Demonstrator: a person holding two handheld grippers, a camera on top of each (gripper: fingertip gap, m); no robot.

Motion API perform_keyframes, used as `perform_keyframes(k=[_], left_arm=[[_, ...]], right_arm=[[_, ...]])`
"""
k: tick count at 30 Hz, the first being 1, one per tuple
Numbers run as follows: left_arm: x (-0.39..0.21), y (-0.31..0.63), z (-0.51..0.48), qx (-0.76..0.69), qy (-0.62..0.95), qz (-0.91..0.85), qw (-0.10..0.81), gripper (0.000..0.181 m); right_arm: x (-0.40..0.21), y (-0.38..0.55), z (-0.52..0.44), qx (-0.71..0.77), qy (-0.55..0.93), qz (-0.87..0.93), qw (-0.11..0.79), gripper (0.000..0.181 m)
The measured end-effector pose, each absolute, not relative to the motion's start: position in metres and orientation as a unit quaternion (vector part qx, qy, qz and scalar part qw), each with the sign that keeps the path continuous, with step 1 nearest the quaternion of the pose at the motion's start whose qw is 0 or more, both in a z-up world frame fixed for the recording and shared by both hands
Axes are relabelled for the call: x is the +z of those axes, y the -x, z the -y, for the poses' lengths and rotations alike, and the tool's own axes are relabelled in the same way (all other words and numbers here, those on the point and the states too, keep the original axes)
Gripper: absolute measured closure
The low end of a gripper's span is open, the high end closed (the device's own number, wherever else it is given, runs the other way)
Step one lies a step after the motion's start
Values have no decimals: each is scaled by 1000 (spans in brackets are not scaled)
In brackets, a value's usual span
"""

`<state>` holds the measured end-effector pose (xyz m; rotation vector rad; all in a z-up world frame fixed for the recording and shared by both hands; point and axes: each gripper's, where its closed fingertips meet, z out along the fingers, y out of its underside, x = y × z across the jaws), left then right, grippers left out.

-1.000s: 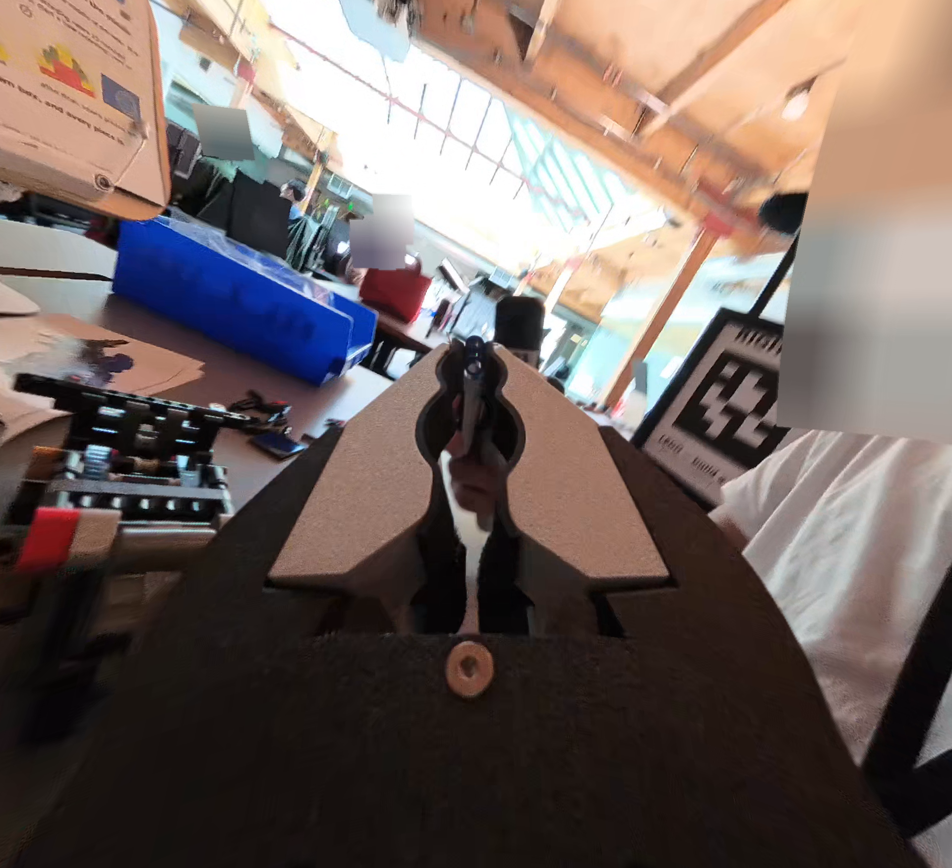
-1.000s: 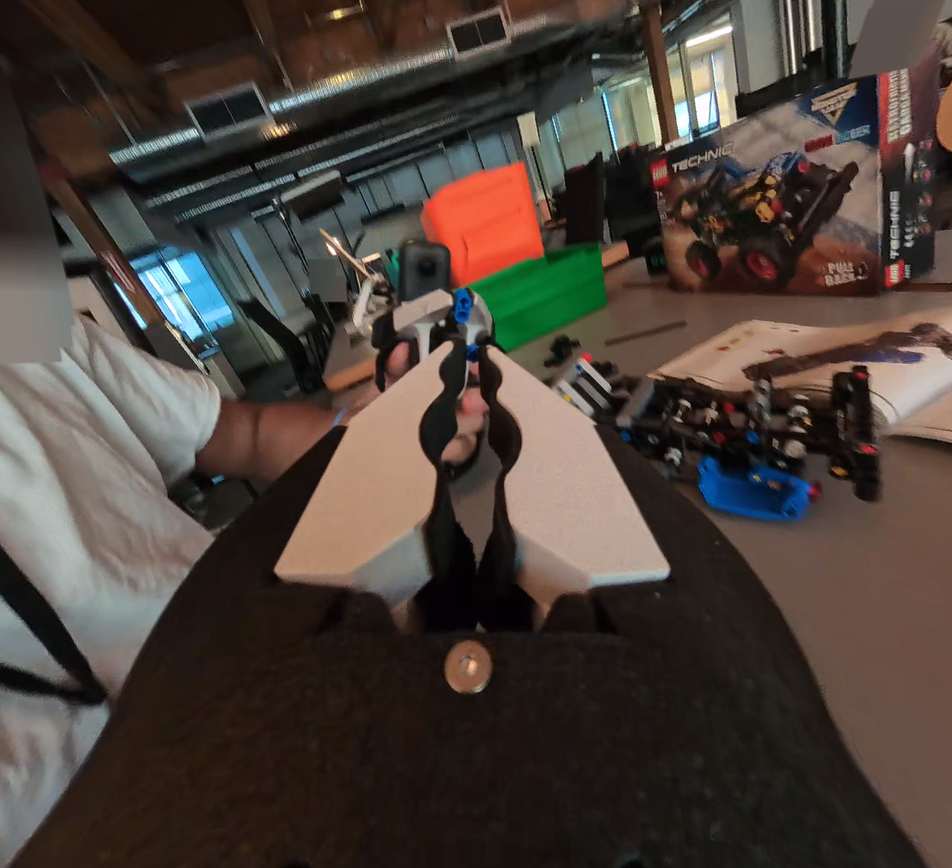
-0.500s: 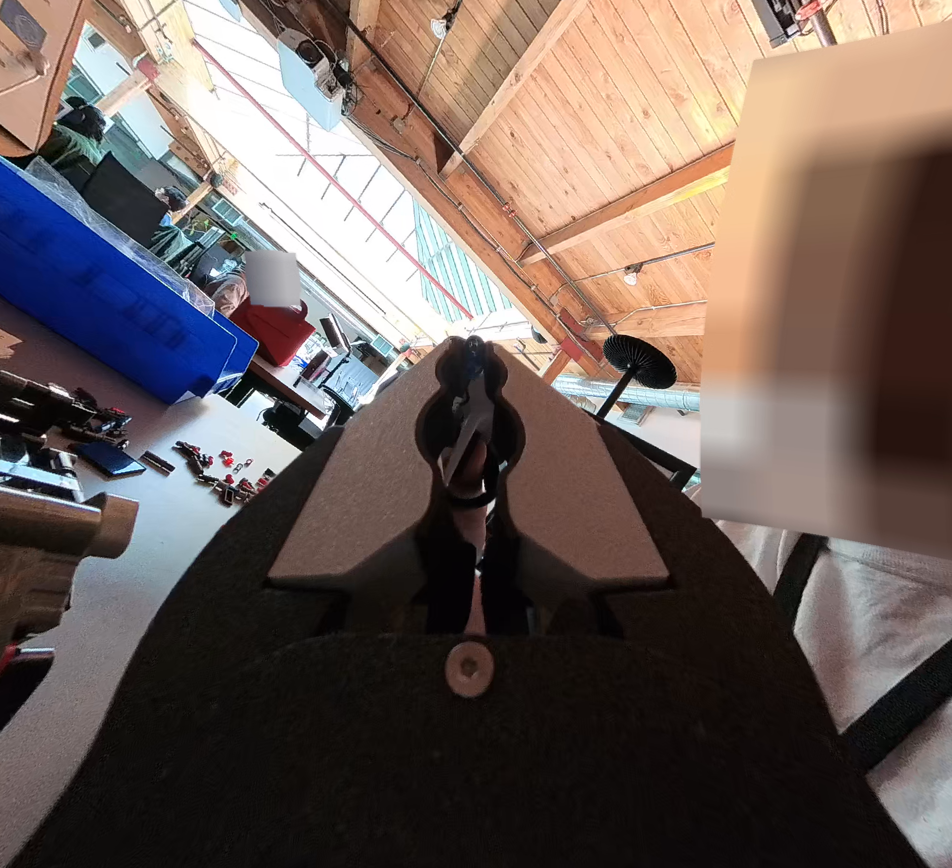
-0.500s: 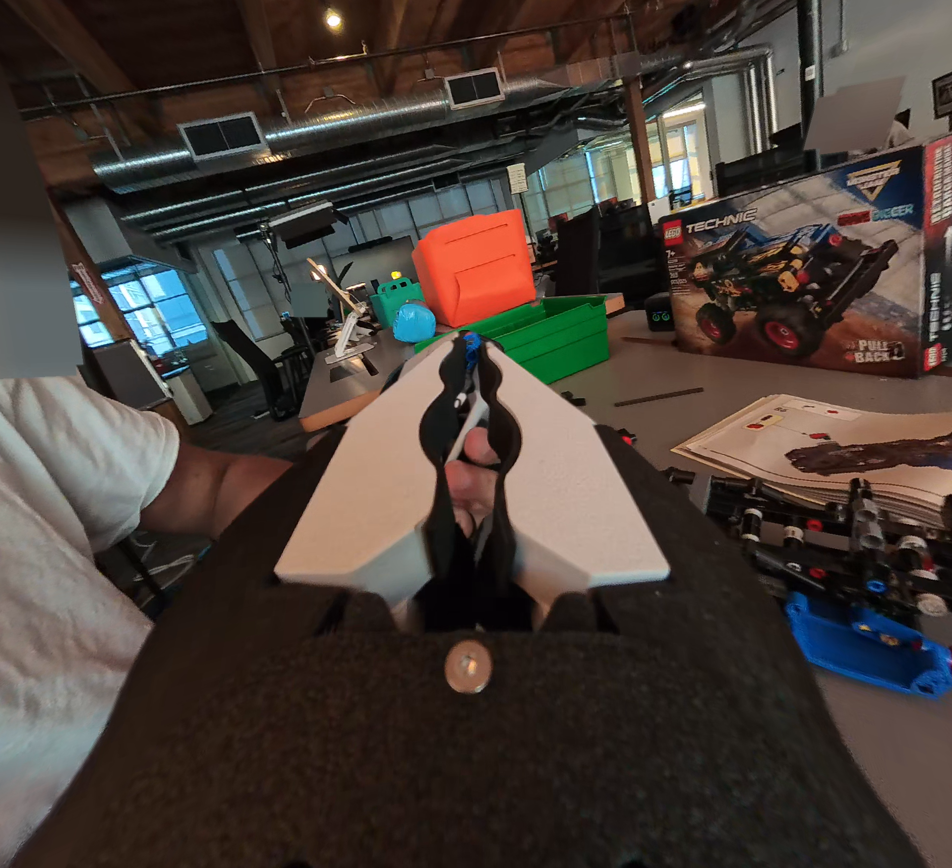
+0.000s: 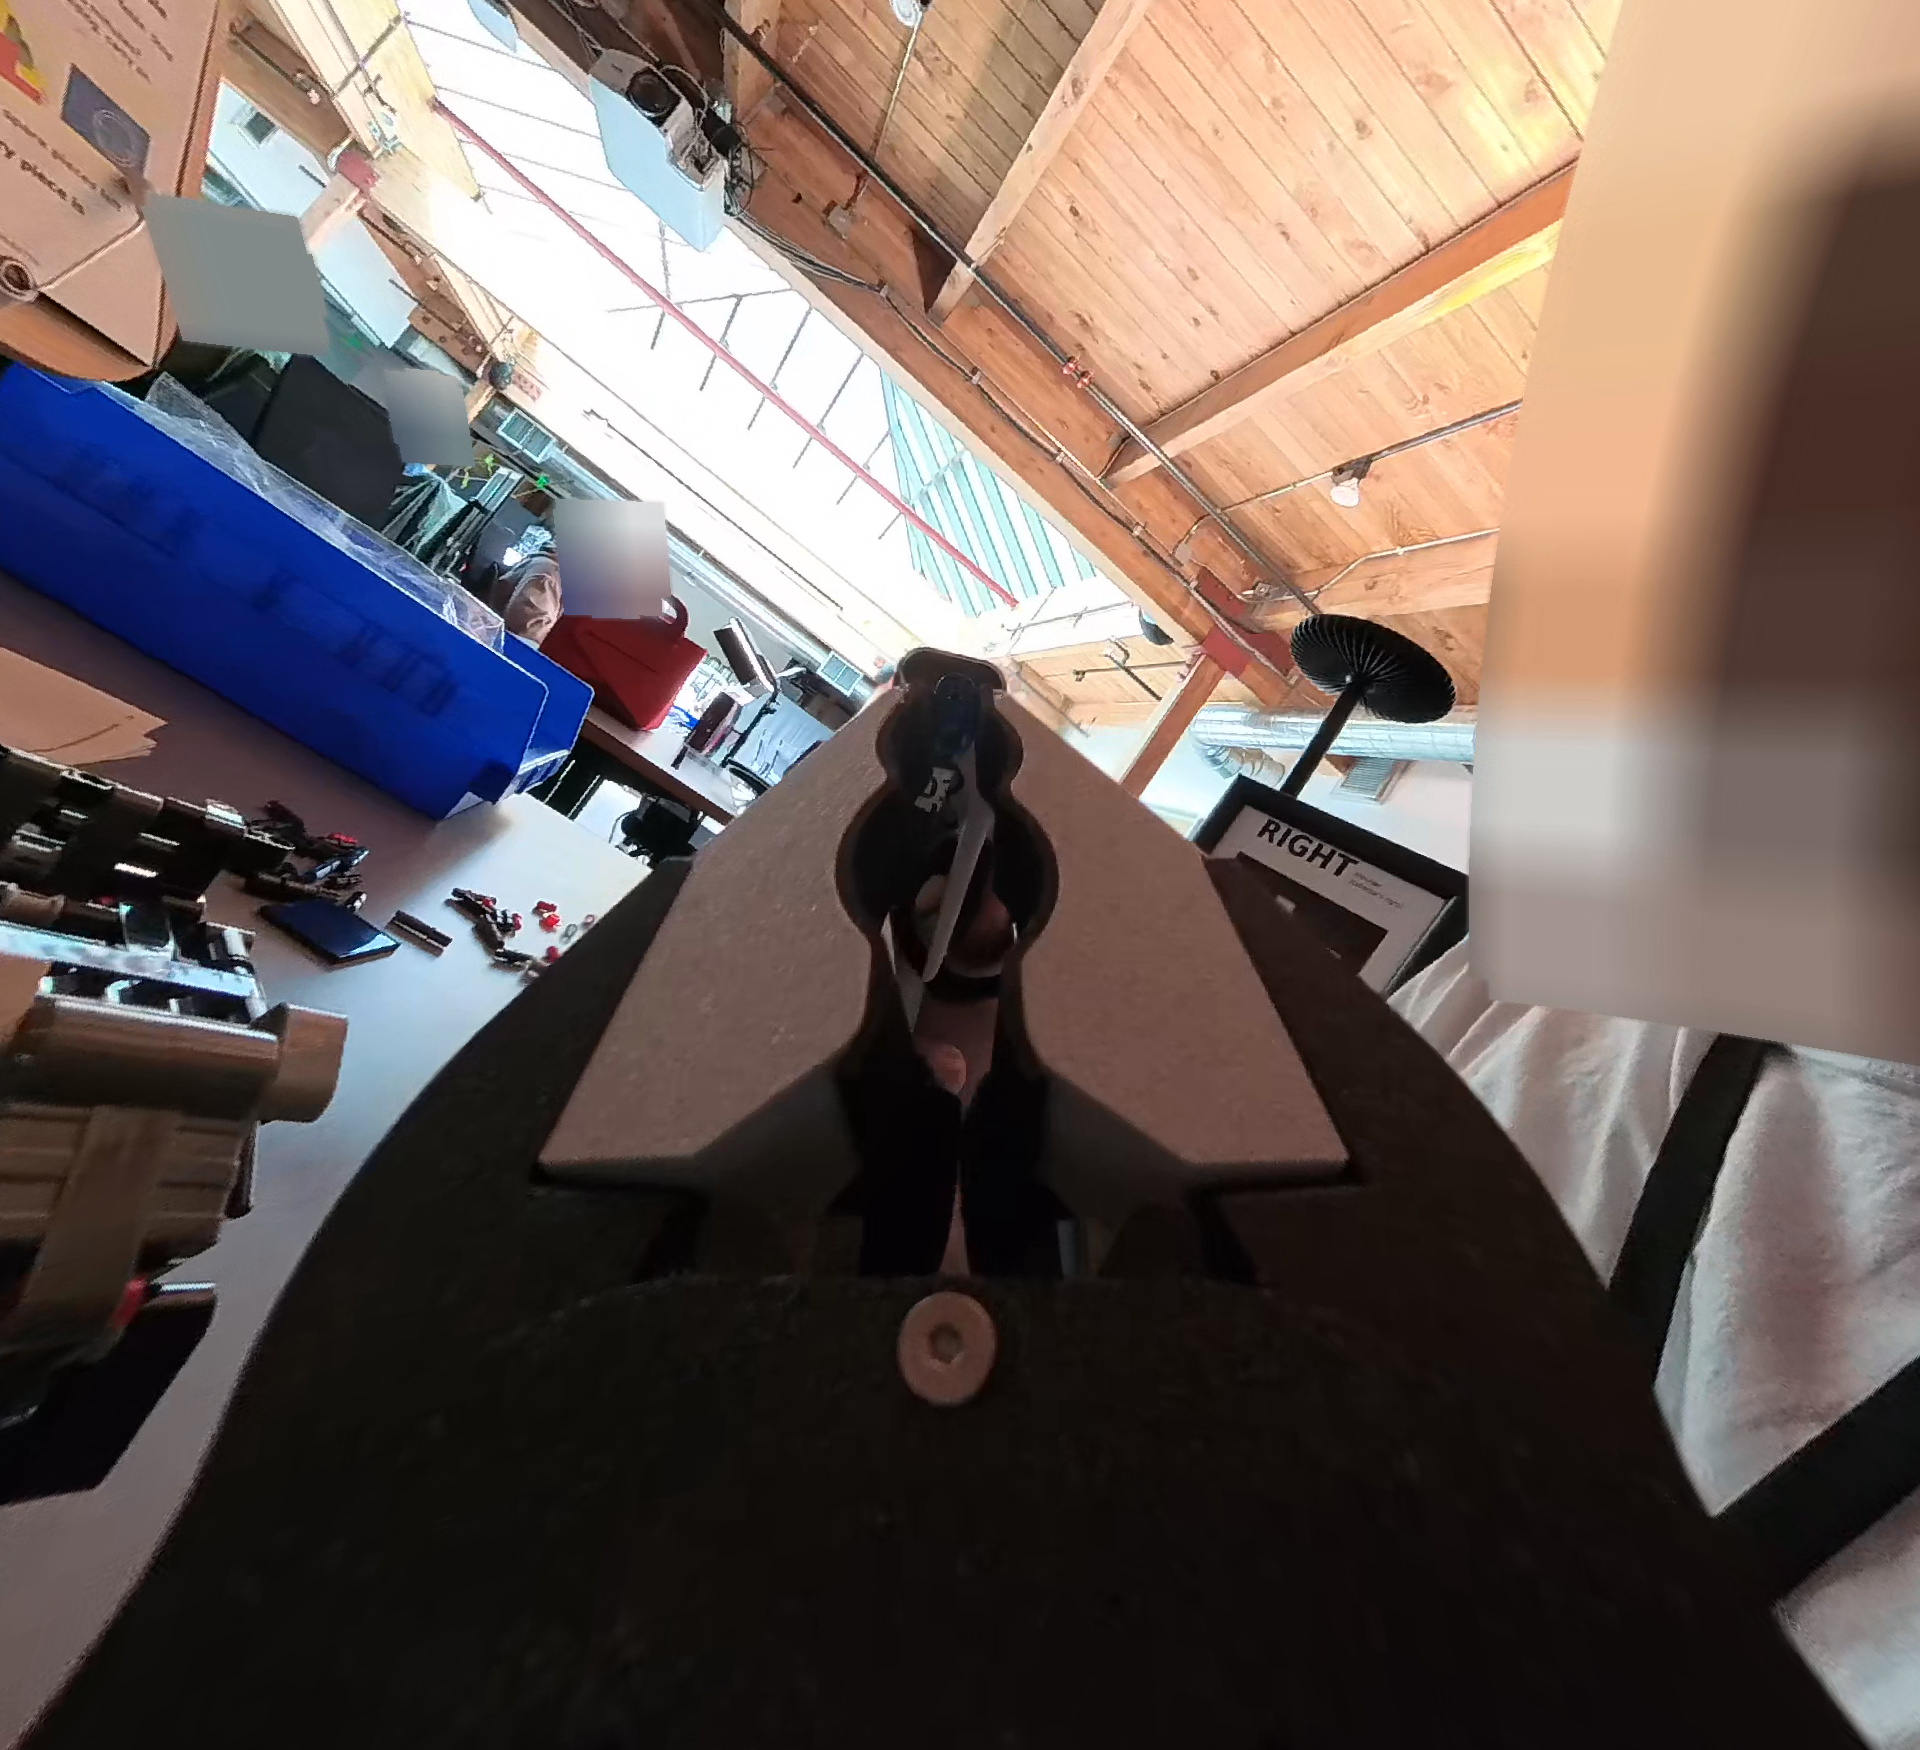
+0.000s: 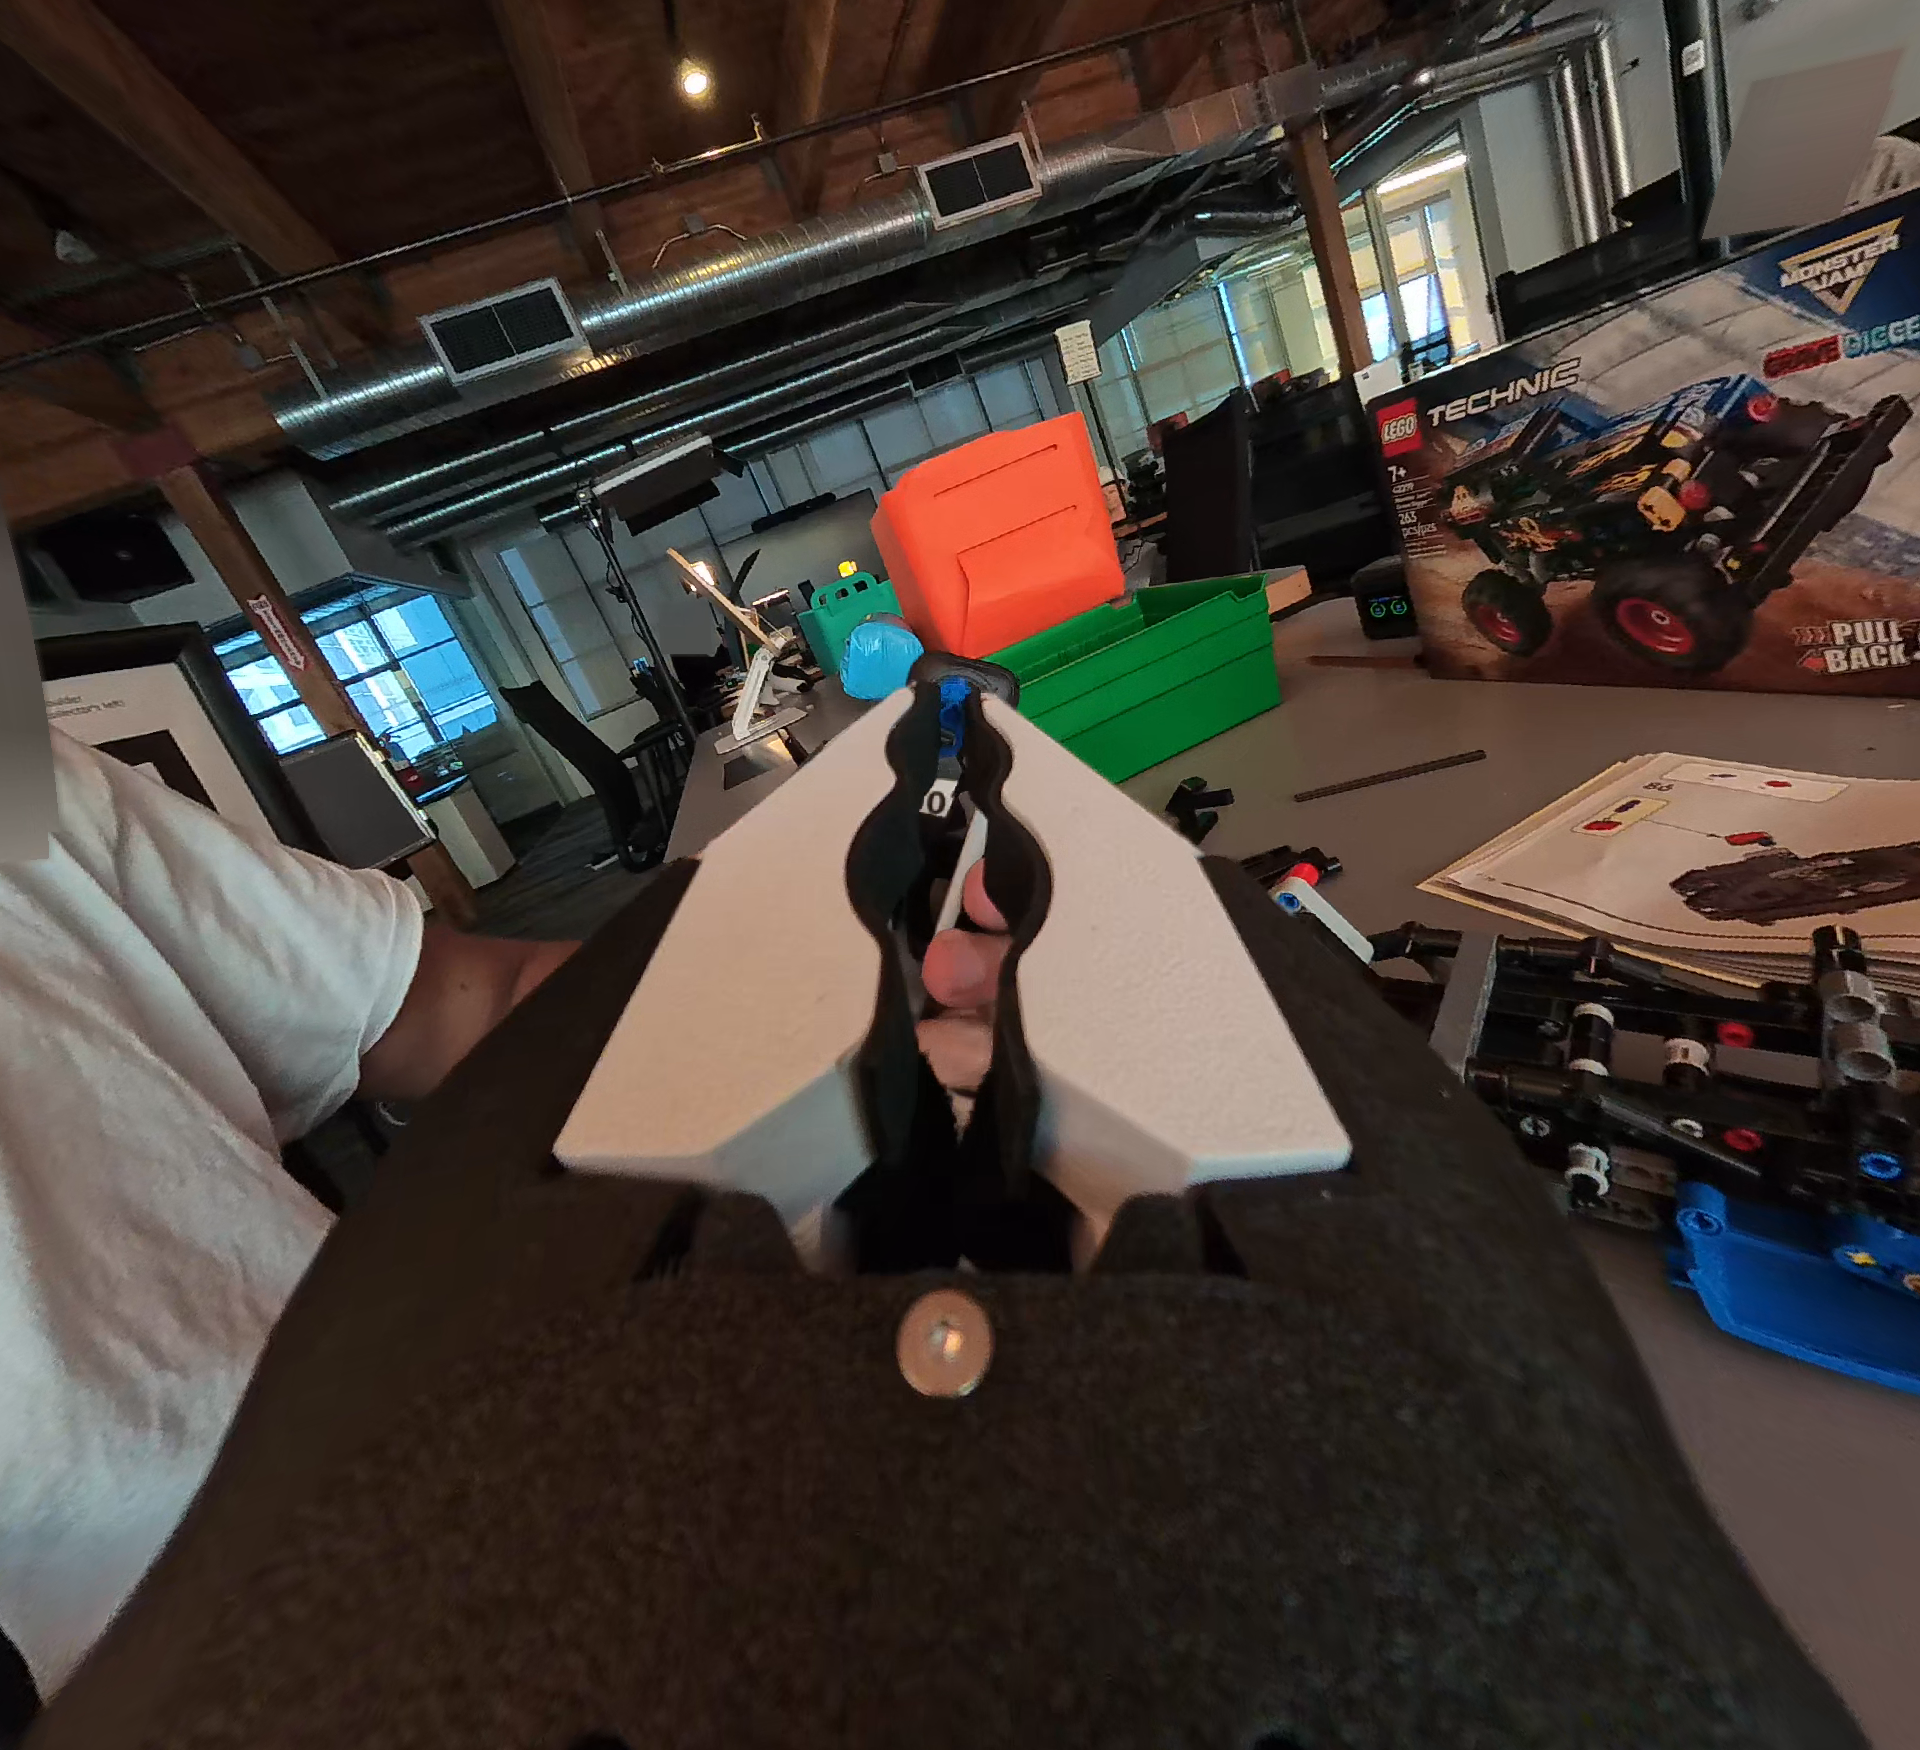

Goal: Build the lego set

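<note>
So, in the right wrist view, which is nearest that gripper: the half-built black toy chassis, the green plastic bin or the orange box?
From the right gripper:
1. Half-built black toy chassis, lower right.
2. Green plastic bin, beyond the fingertips.
3. Orange box, behind the bin.

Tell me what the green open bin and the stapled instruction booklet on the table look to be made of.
The green open bin looks like moulded hard plastic: even colour, soft sheen, rounded rim. The stapled instruction booklet looks like printed paper: thin stacked page edges and a matte, flat top sheet. Neither can be confirmed beyond their look.
</note>
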<state>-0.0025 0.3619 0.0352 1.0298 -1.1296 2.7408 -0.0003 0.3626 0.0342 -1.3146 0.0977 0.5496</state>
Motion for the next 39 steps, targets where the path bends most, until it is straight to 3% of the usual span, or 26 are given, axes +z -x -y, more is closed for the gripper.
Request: perform_keyframes(k=[16,24,27,35,39], left_arm=[[27,6,-365,819,-321,472,-64,176],[-1,-5,-368,627,-290,645,-325,176],[-6,-6,-367,577,-272,669,-381,175],[-17,-9,-365,541,-270,690,-399,175],[2,-1,-359,617,-272,646,-358,176]], right_arm=[[23,1,-361,237,643,-18,728,178],[16,-18,-349,185,683,-14,706,177],[15,-25,-345,168,691,-17,703,177],[10,-33,-341,158,702,-28,694,177],[8,-21,-342,187,694,-19,695,177]])
